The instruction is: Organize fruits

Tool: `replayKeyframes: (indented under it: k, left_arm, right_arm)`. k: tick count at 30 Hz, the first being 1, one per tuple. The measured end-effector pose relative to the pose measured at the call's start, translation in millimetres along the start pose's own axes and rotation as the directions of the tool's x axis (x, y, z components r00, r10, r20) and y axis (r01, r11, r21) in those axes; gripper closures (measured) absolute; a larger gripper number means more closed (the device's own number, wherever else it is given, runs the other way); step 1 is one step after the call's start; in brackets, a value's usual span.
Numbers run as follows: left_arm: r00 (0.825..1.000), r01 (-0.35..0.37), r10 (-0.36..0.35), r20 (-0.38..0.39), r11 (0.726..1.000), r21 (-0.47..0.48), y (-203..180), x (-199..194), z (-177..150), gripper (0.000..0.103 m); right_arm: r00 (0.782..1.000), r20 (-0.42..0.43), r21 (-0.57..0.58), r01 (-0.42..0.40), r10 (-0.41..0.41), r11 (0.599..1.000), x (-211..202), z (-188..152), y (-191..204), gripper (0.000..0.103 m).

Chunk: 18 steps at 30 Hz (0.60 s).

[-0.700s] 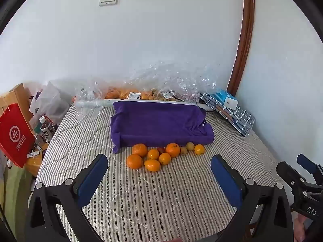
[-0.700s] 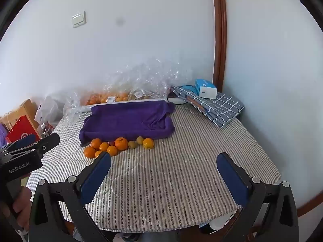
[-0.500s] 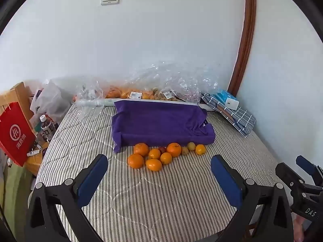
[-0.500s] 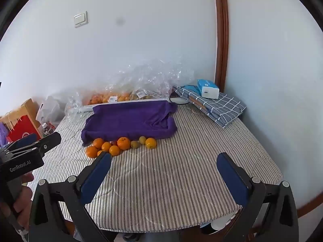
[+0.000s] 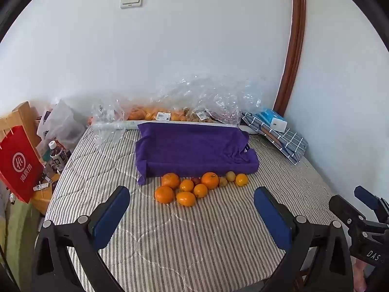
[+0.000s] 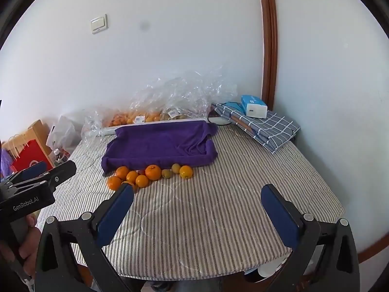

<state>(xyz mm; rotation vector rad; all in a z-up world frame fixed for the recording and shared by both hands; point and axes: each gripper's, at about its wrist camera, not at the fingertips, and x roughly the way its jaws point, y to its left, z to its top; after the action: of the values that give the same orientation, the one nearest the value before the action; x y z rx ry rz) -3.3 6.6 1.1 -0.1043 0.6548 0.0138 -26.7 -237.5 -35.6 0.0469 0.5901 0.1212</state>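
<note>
Several oranges [image 5: 187, 187] and a few small yellow-green fruits [image 5: 230, 176] lie in a loose row on the striped tablecloth. Just behind them sits a tray draped in a purple towel [image 5: 194, 148]. My left gripper [image 5: 191, 191] hovers well short of the fruit, open, with nothing between its blue pads. My right gripper [image 6: 197, 187] is also open and holds nothing, to the right of the oranges [image 6: 136, 176] and in front of the purple tray [image 6: 158, 146]. Each gripper shows at the edge of the other's view: the right gripper [image 5: 364, 209], the left gripper [image 6: 36, 177].
Clear plastic bags of more fruit [image 5: 170, 114] lie against the back wall. A folded checked cloth with a tissue pack [image 6: 255, 104] fills the back right corner. A red paper bag [image 5: 19, 165] and bottles [image 5: 57, 153] stand off the table's left edge.
Both views have drifted only slightly. The fruit and tray have not moved, and both grippers stay open.
</note>
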Motion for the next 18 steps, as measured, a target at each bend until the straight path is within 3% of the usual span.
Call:
replayKeyframes:
  k: [18]
  left_arm:
    - [1.0, 0.001, -0.001, 0.005, 1.0, -0.025, 16, -4, 4, 0.0]
  right_arm:
    - [1.0, 0.01, -0.011, -0.002, 0.002, 1.0, 0, 5, 11, 0.0]
